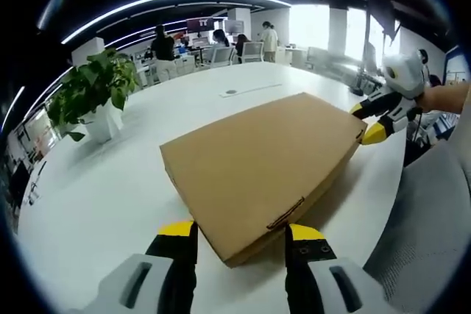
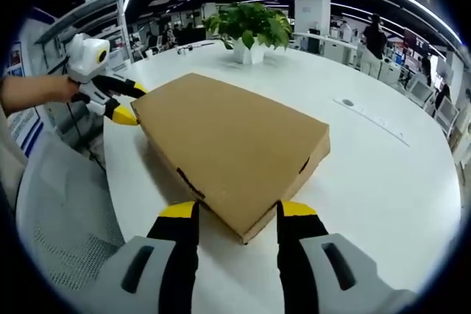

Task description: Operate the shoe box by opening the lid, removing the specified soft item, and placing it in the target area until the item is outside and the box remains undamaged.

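Left tool (image 1: 241, 234) jaws spread wide; right tool (image 2: 237, 215) likewise, both pointing inward, opposed.

A wide white bench (image 1: 110, 182) carries a potted plant (image 1: 92, 97) in an open office with curved ceiling light strips (image 1: 169, 1), bright windows (image 1: 309, 27), distant desks and a grey mesh chair (image 2: 59, 204).

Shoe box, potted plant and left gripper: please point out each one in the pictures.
shoe box (image 1: 261, 156), left gripper view, closed lid.
potted plant (image 2: 250, 27), right gripper view, leaves.
left gripper (image 1: 241, 232), left gripper view, between its fingertips.
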`<state>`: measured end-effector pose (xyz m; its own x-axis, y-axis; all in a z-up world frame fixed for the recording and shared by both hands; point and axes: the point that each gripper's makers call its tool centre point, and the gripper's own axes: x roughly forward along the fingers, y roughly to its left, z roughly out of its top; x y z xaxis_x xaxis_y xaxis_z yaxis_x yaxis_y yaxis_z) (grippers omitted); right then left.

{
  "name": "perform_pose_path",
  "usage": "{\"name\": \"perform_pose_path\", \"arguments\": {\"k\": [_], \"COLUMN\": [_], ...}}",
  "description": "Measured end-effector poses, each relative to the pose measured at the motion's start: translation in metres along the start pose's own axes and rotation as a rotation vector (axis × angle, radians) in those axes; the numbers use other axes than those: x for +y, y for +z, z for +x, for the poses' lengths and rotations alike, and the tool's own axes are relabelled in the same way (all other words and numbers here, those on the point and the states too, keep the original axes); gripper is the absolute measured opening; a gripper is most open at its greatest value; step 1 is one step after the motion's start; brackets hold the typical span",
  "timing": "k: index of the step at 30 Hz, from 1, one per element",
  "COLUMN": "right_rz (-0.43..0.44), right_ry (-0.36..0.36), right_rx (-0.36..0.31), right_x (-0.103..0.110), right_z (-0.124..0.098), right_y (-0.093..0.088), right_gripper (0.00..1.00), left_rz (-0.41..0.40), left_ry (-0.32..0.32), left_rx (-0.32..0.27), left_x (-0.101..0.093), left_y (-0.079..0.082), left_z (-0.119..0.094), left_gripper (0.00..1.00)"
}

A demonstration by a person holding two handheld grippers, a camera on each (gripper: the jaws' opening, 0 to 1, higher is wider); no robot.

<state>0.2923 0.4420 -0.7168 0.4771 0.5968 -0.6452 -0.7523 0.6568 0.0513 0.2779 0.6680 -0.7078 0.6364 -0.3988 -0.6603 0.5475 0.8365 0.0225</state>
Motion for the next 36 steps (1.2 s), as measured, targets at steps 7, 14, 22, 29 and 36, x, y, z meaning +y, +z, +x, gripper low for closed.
{"name": "perform_pose_path", "arguments": {"k": [7, 14, 22, 29, 36], "right_rz": [0.004, -0.004, -0.025, -0.033, -0.027], "right_ry": [0.006, 0.011, 0.031, 0.035, 0.032], "right_rx": [-0.012, -0.017, -0.023, -0.027, -0.045], "right_x": [0.012, 0.023, 0.038, 0.041, 0.041], "right_z": [0.003, 0.006, 0.012, 0.013, 0.013], "right_y": [0.002, 0.004, 0.007, 0.009, 0.008], "right_gripper": [0.37, 0.36, 0.35, 0.35, 0.36], "left_rz": [0.002, -0.004, -0.003, -0.011, -0.025], "left_ry": [-0.008, -0.008, 0.006, 0.006, 0.005], "left_rx": [0.005, 0.011, 0.016, 0.017, 0.046], "left_x": [0.007, 0.013, 0.024, 0.026, 0.024], "left_y": [-0.007, -0.014, -0.023, -0.026, -0.026], "left_z": [-0.008, -0.013, -0.022, -0.025, -0.028], "left_gripper": [0.47, 0.47, 0.48, 0.48, 0.48]}}
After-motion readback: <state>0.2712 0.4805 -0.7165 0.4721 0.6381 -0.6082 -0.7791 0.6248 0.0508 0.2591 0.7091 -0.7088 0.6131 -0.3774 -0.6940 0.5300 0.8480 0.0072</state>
